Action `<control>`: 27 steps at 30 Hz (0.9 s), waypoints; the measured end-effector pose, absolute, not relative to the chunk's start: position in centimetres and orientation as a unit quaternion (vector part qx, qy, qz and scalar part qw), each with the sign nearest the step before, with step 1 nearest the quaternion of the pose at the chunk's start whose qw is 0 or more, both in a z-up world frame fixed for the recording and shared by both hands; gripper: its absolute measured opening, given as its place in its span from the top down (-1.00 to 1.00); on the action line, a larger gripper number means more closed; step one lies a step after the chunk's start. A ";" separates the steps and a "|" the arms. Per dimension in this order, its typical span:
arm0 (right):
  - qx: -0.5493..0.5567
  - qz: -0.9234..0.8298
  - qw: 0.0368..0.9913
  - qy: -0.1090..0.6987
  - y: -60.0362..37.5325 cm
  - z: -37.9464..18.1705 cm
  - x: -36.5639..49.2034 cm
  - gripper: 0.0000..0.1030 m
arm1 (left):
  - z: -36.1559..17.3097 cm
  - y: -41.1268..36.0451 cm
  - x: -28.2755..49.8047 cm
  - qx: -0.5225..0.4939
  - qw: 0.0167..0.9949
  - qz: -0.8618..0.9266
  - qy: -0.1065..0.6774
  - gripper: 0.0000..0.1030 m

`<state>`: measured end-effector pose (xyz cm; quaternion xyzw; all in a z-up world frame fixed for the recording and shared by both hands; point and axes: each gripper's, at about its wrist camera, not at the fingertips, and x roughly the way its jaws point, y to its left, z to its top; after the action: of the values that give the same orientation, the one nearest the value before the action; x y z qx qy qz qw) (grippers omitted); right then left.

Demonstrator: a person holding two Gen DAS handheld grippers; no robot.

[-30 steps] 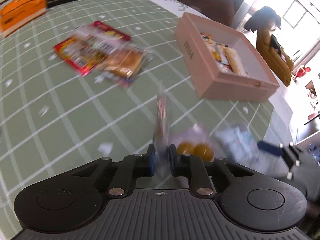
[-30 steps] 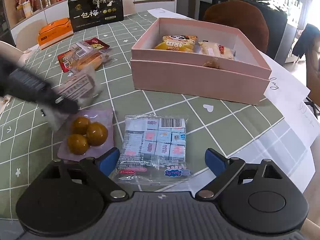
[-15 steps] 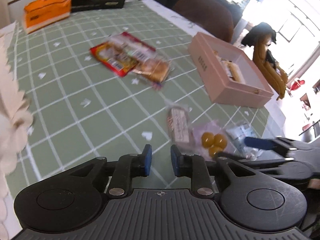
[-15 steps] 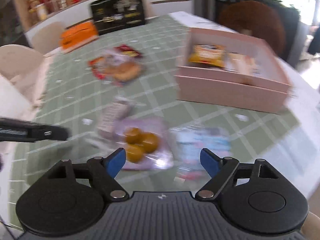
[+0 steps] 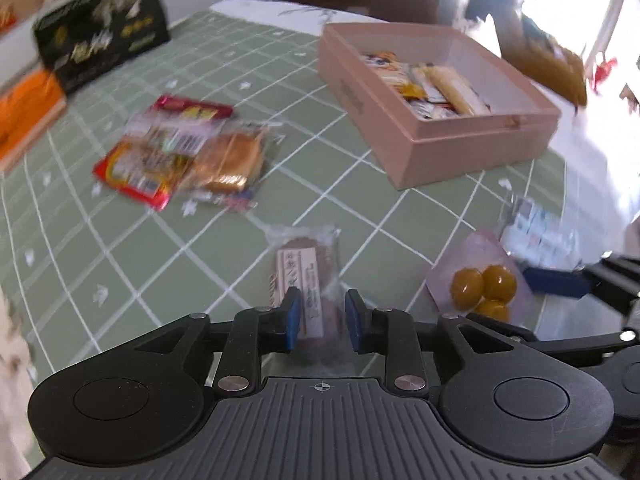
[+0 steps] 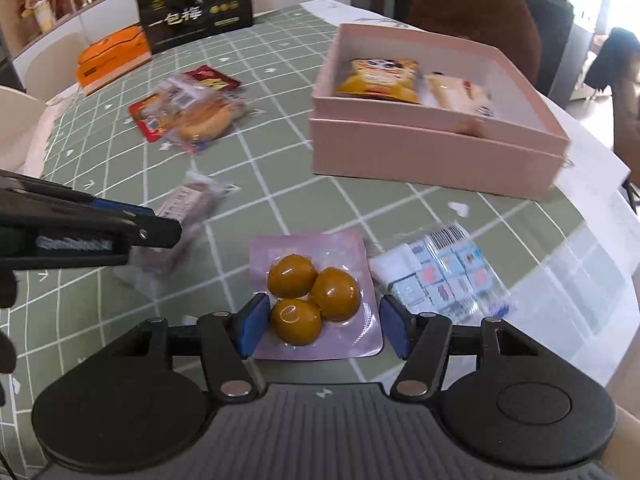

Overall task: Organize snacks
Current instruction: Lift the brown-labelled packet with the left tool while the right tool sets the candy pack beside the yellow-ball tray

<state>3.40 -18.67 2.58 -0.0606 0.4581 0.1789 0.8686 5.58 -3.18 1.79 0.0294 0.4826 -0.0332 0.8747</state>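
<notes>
Now | left hand-held gripper (image 5: 322,316): apart astride brown snack pack (image 5: 306,268) | right hand-held gripper (image 6: 322,330): apart astride egg pack (image 6: 314,292)

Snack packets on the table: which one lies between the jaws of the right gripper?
The pink packet with three brown balls; the open right gripper straddles it. The blue-and-white candy bag lies beside it, outside the jaws.
</notes>
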 end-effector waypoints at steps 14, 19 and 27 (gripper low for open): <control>-0.066 0.169 0.883 0.433 -19.2 1.6 2.4 -0.63 | 0.8 -0.8 5.8 0.029 0.875 0.004 0.484 -0.09; -0.064 0.160 0.884 0.435 -18.8 1.5 2.4 -0.72 | 0.9 -0.4 6.9 0.006 0.878 -0.015 0.478 -0.11; -0.070 0.163 0.877 0.446 -18.0 1.2 3.2 -0.95 | 0.8 -1.3 4.8 0.016 0.889 -0.035 0.457 0.20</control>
<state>3.16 -17.97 1.21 -0.0704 0.4456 0.1630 0.8774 4.84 -1.33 0.80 0.0165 0.4571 -0.0352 0.8886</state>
